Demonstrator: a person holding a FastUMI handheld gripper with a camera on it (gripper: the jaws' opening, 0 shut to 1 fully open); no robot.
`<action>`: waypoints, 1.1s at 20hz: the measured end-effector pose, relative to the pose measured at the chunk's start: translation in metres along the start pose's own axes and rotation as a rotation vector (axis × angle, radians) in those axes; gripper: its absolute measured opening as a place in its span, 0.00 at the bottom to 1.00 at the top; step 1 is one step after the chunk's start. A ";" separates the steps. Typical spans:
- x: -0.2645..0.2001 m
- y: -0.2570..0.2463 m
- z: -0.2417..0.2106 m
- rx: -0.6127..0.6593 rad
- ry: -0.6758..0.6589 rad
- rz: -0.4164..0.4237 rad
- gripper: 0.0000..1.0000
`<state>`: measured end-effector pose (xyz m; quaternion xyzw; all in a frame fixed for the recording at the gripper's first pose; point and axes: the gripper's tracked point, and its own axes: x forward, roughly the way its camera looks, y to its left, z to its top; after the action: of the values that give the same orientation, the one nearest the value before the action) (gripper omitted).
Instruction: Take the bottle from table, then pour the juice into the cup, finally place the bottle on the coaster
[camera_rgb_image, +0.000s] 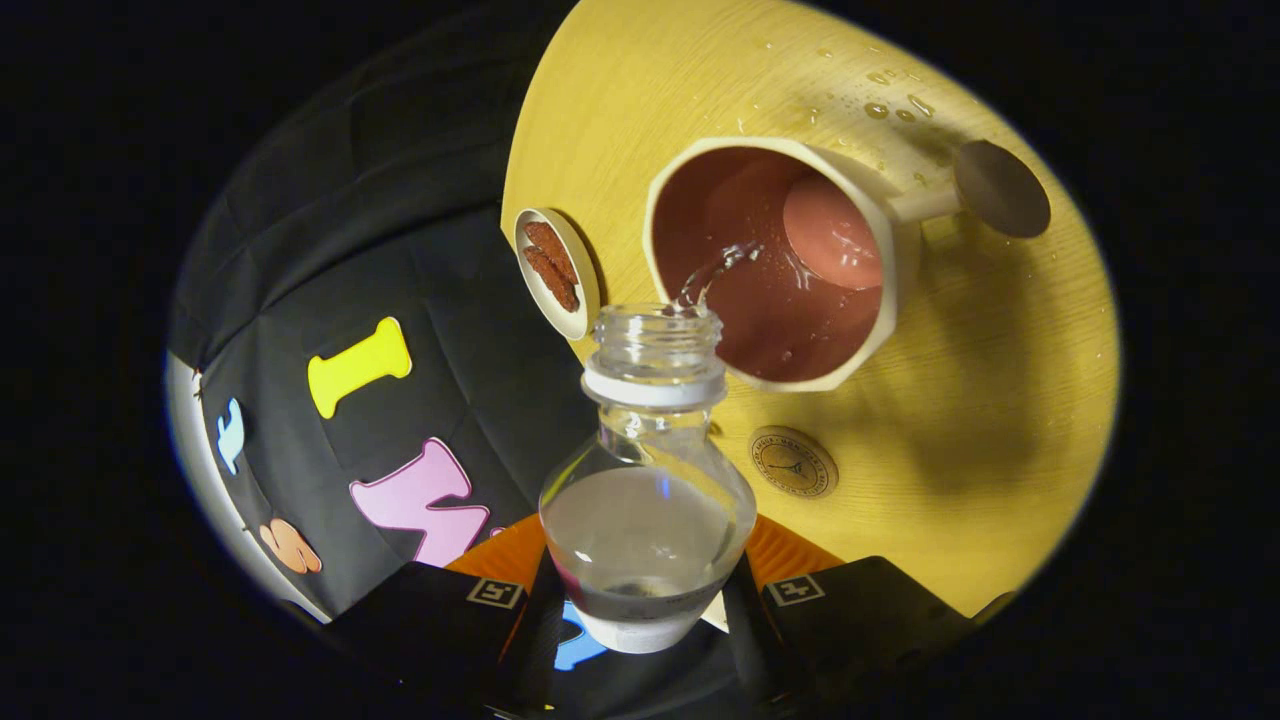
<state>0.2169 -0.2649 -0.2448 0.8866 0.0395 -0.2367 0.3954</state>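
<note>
Gripper (640, 610) clamped on clear plastic bottle (648, 500), both fingers pressing its body, neck tipped forward. Thin stream of clear liquid leaving the mouth into the cream cup (780, 262) just ahead. Round coaster (794, 462) beside the bottle's neck. Risk: overtilt, splashing onto worktop (980, 420), already spotted with droplets.

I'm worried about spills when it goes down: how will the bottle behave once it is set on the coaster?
The bottle, held between the gripper fingers, looks partly full and uncapped, so it is probably light and may slosh out if bumped. Its bulbous clear body seems smooth, perhaps slippery, given the droplets on the table. The coaster looks small, so it might tip if set off-centre.
</note>
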 end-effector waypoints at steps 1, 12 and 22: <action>0.001 0.002 -0.002 0.019 0.005 0.001 0.73; -0.001 0.020 -0.004 0.239 0.025 0.042 0.73; -0.014 0.042 0.014 0.438 0.042 0.061 0.73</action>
<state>0.2096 -0.3016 -0.2179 0.9568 -0.0313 -0.2091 0.1996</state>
